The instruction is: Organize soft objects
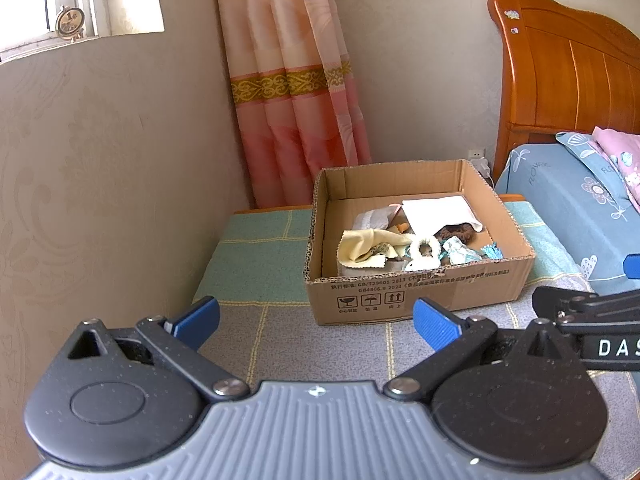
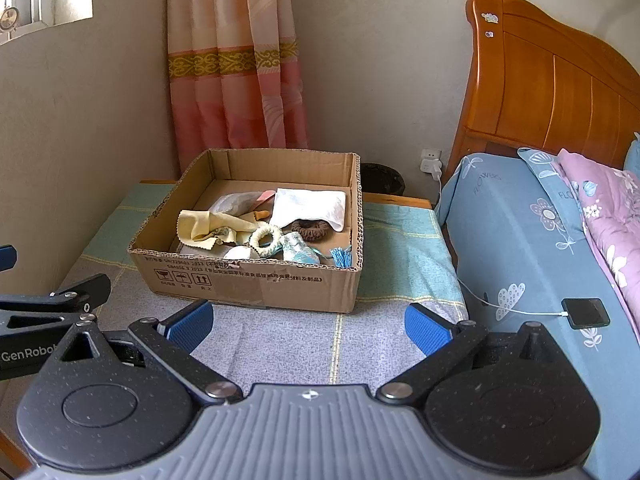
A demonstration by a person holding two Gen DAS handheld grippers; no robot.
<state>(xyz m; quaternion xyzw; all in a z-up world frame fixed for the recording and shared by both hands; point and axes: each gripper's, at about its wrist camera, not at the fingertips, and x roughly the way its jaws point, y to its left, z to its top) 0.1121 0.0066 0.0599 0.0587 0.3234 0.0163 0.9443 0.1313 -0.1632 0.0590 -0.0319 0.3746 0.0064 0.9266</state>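
Note:
An open cardboard box (image 1: pixel 420 288) (image 2: pixel 256 284) stands on a checked cloth-covered table. Inside lie soft items: a yellow cloth (image 1: pixel 368 242) (image 2: pixel 208 226), a white cloth (image 1: pixel 438 210) (image 2: pixel 310 206), a brown scrunchie (image 1: pixel 456 233) (image 2: pixel 310 230), a white scrunchie (image 1: pixel 425 254) (image 2: pixel 266 240), a teal patterned piece (image 2: pixel 298 252) and a blue tassel (image 1: pixel 491 251) (image 2: pixel 342 257). My left gripper (image 1: pixel 316 326) is open and empty, short of the box's front wall. My right gripper (image 2: pixel 310 326) is open and empty, also short of the box.
The table's cloth (image 2: pixel 280 344) runs grey in front and green behind. A bed with blue floral sheet (image 2: pixel 520 240) and wooden headboard (image 2: pixel 552 92) stands on the right, with a phone on a charging cable (image 2: pixel 586 313). A wall and pink curtain (image 1: pixel 288 92) stand behind.

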